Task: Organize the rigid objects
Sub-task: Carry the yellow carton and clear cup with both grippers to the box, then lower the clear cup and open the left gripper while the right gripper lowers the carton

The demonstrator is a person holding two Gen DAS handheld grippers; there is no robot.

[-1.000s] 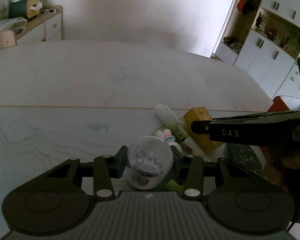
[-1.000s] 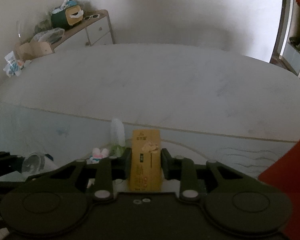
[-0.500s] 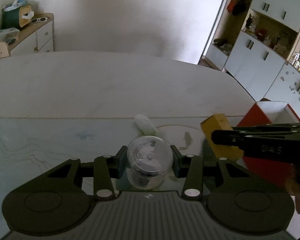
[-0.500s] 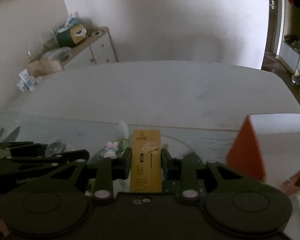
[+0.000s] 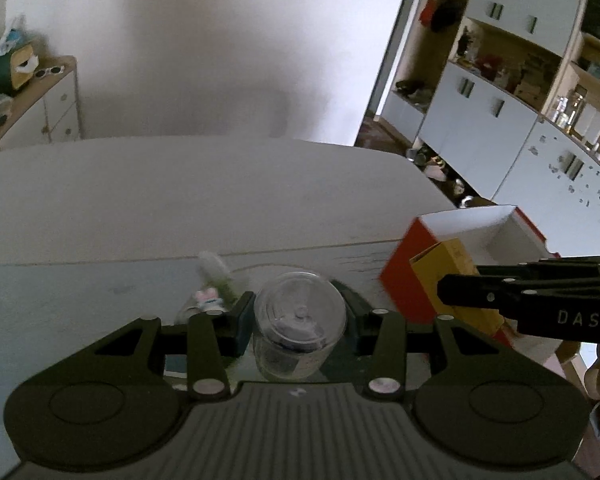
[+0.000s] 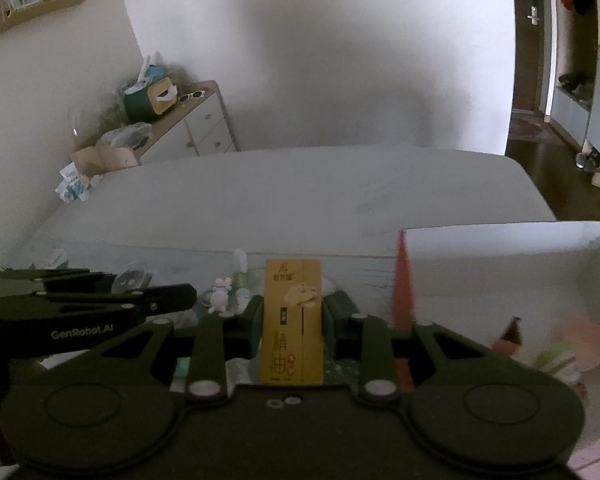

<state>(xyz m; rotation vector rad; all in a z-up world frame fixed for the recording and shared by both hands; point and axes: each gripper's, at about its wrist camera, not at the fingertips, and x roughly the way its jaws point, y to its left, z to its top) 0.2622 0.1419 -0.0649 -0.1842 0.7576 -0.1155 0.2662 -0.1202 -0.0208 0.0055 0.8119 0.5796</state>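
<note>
In right tool (image 6: 292,316): upright yellow carton (image 6: 293,324)

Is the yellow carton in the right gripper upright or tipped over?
Upright. The yellow carton stands straight between the closed jaws of the right gripper, with its printed text reading top to bottom.

Your clear lidded jar (image 5: 299,322) sits upright; yellow carton (image 6: 293,327) upright, just left of the red-walled box (image 6: 500,256).

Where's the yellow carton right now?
The yellow carton stands upright, clamped in the right hand-held gripper, centre of the right wrist view. The red box is open on its right, the bunny toy on its left.
</note>
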